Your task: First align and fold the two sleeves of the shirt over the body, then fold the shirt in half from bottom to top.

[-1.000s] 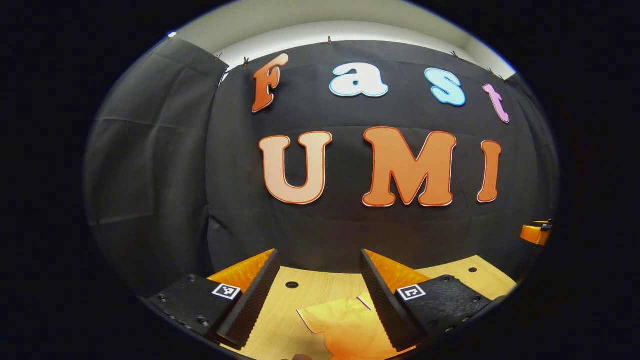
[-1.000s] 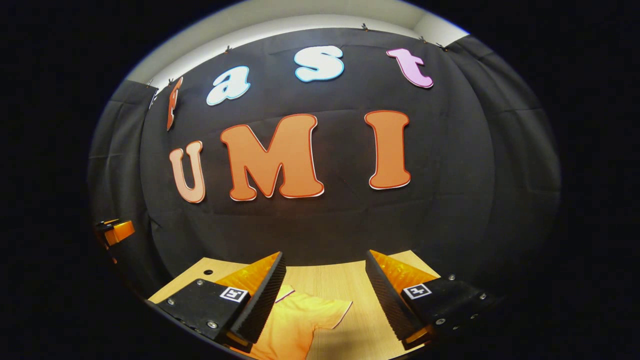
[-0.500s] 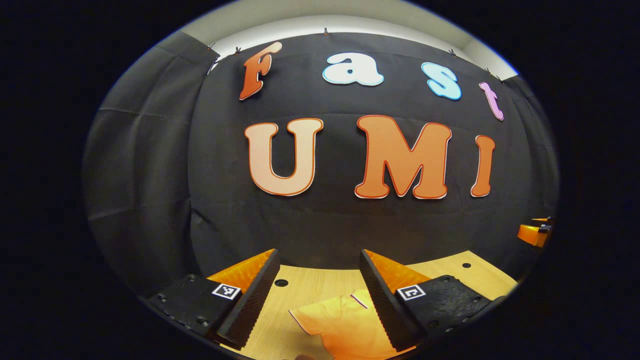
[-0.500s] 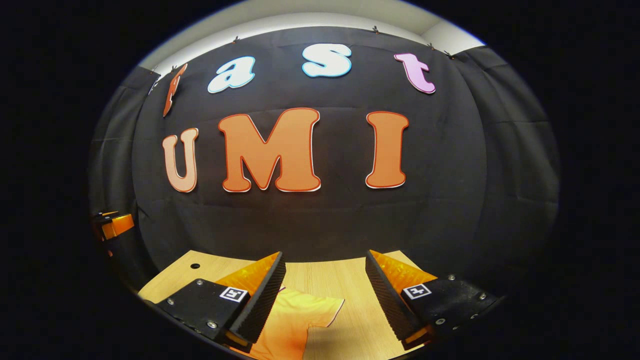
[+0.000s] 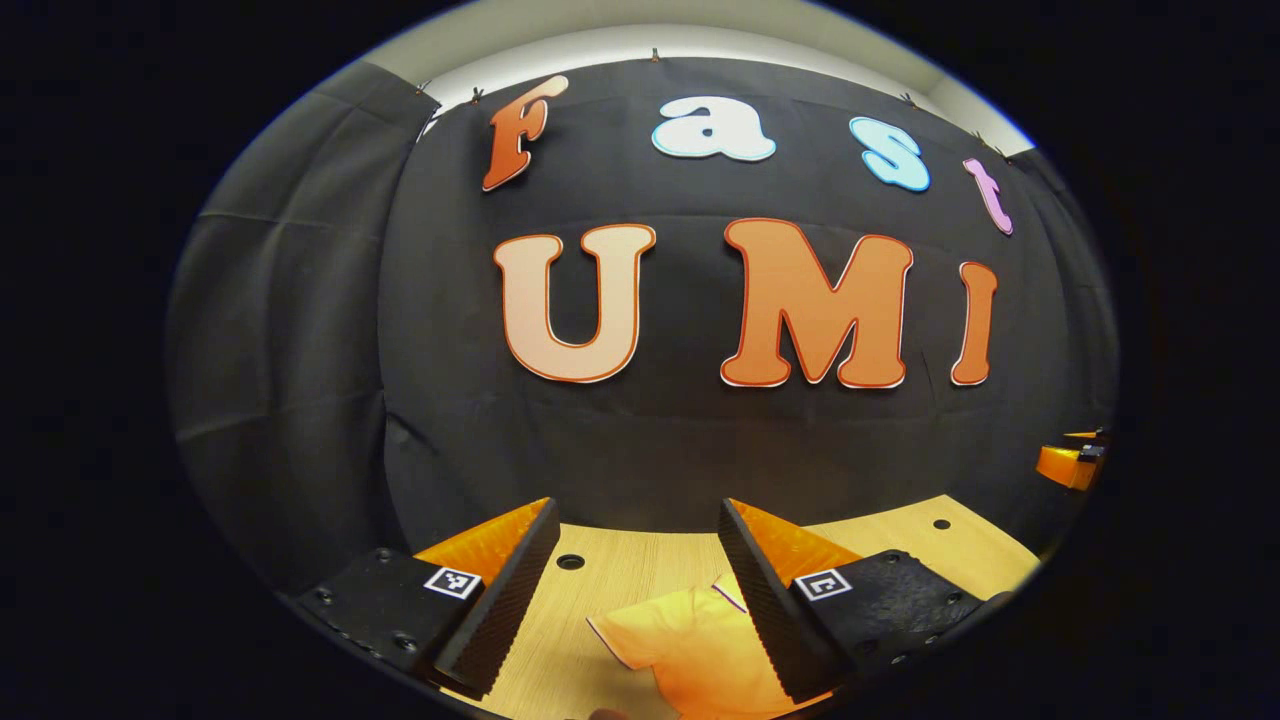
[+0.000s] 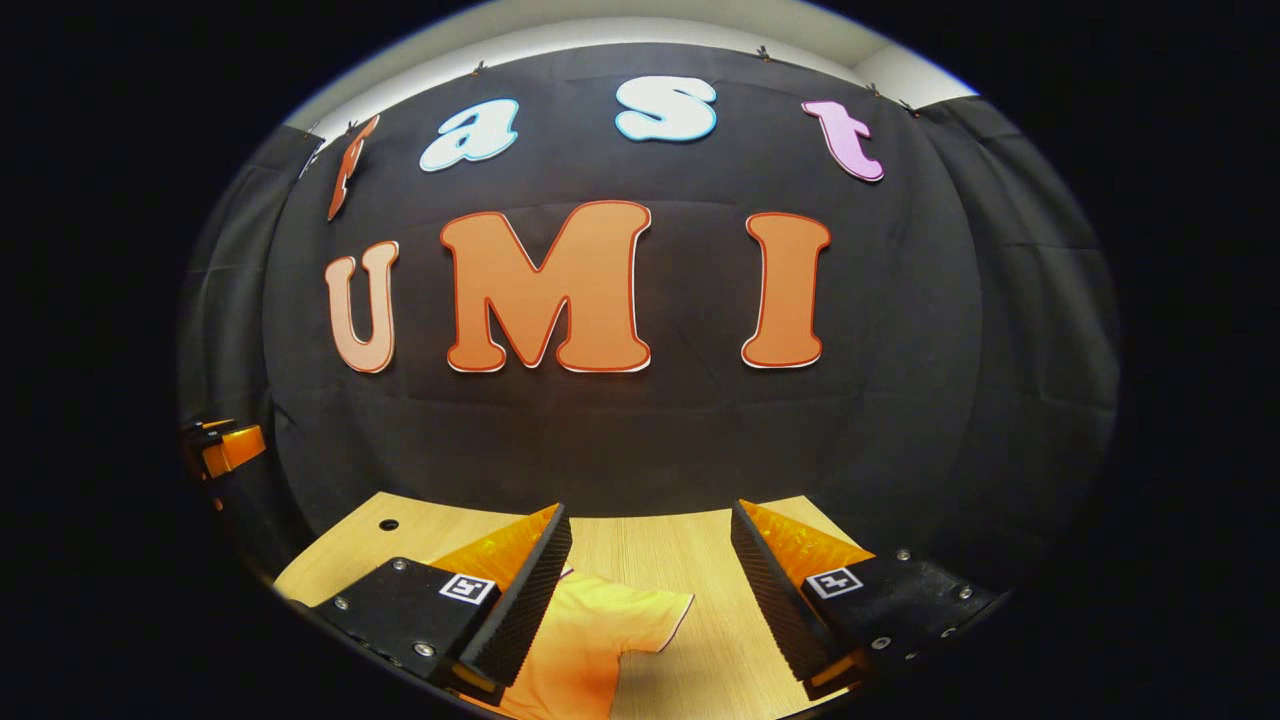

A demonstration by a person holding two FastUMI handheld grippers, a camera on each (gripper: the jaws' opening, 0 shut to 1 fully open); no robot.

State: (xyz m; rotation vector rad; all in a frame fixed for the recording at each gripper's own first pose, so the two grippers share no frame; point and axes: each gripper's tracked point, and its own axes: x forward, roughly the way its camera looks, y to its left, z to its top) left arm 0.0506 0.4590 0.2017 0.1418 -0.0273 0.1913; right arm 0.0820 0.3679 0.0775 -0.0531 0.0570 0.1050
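Indoors: pale wood-grain table point(image 5: 640, 565), drilled holes; soft orange shirt point(image 6: 590, 640) flat; left gripper point(image 5: 635, 600), right gripper point(image 6: 650, 600) spread wide, empty.

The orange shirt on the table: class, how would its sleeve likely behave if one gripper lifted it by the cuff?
The shirt is probably floppy: its sleeve lies flat and slightly rumpled on the wooden table, so it would likely droop. It looks thin, so probably light. It cannot roll or tip, though it may slide on the smooth wood.
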